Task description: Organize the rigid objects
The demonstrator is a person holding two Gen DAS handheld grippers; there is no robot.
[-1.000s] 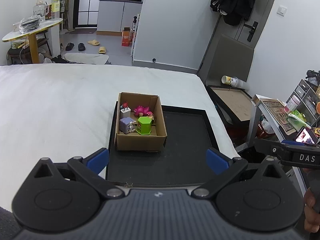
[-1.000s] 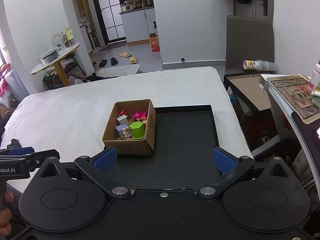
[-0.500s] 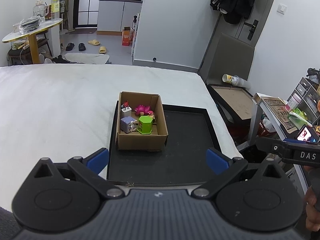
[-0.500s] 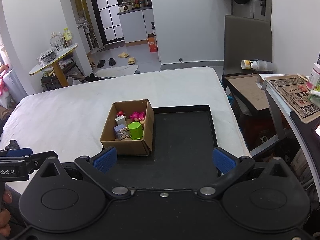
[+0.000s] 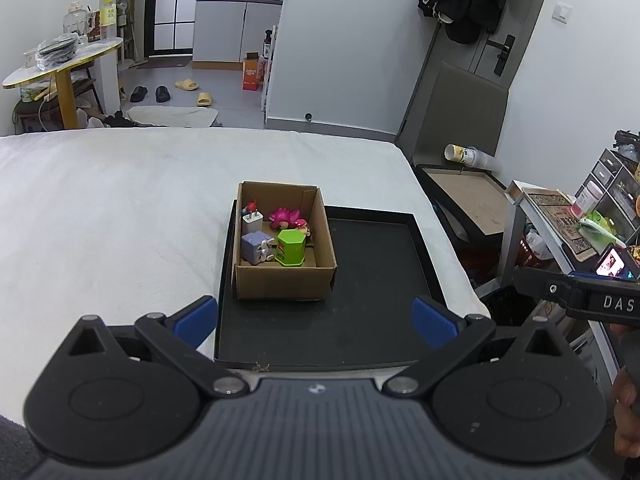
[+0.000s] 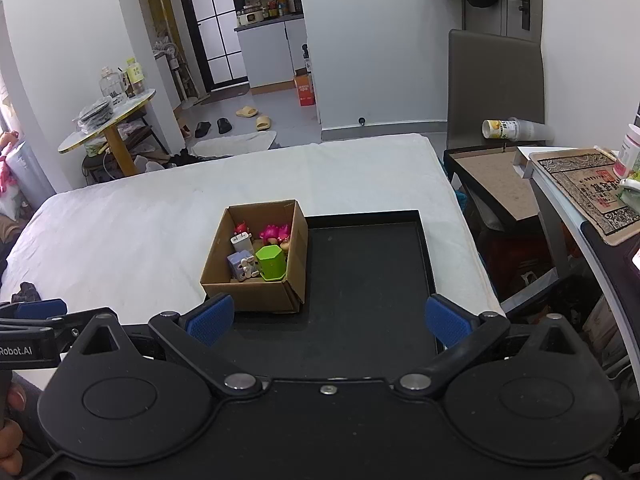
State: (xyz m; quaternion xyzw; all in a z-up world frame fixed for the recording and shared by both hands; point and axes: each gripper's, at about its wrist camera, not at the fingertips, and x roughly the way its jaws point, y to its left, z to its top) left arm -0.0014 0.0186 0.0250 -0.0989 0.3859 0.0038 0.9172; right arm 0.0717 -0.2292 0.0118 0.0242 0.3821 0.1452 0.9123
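A brown cardboard box [image 5: 285, 280] with its top open sits in the middle of the left wrist picture. It rests on the left part of a flat black tray [image 5: 376, 280], and the tray lies on a white bed [image 5: 112, 216]. The rest of the tray is bare.

Inside the box there are small toys and plugs. One green six-sided tub [image 5: 292, 247] stands at the near right. One purple cube plug [image 5: 256, 246] is touching it on the left. One white plug [image 5: 252, 221] with two prongs up is behind the purple one. One pink toy [image 5: 285, 217] lies at the back, and a small red bit [image 5: 251, 205] pokes up in the back left corner. It is too small to tell what it is.

The left gripper [image 5: 315, 322] is at the bottom of its picture, with its two blue pads [image 5: 195, 320] far apart and nothing between them. The right gripper [image 6: 327, 320] in the right wrist picture is the same: blue pads [image 6: 210, 318] wide apart, holding nothing. The box [image 6: 256, 268] sits just past its left pad. Both tools are above the near end of the tray [image 6: 368, 280].
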